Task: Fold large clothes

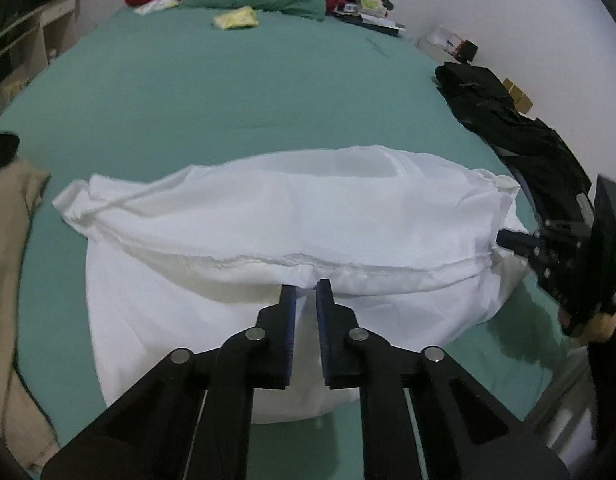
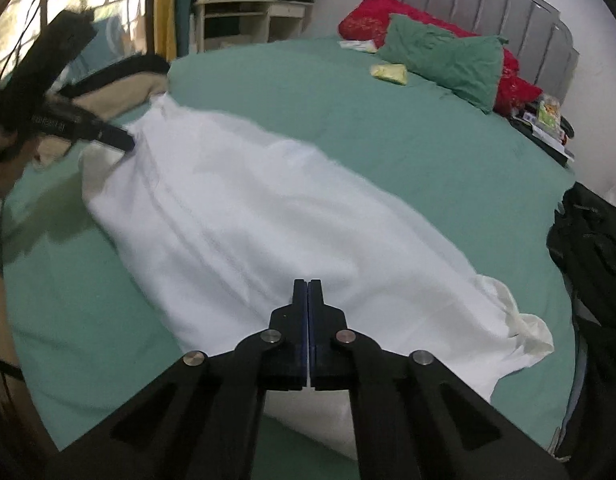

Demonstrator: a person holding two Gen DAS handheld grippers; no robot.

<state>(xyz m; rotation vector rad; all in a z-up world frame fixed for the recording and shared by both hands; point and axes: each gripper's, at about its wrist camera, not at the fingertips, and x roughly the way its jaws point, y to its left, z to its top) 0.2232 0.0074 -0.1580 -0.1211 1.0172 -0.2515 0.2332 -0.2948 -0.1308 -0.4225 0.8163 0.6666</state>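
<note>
While the white garment (image 1: 291, 216) lies half-folded across the green bed (image 1: 227, 92), I count one fold done, more left | left tongs (image 1: 305, 292) nearly closed, pinching its hem | right tongs (image 2: 308, 286) fully closed at its edge; whether cloth is caught, I cannot tell | containers: none seen.

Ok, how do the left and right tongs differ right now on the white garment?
The left tongs show a narrow gap, with a fold of the white garment pinched between the tips; the right tongs are fully shut with no gap. The left tongs' bite on the fabric is visible; whether the right tongs hold any cannot be told. Both angle down at the same garment.
</note>
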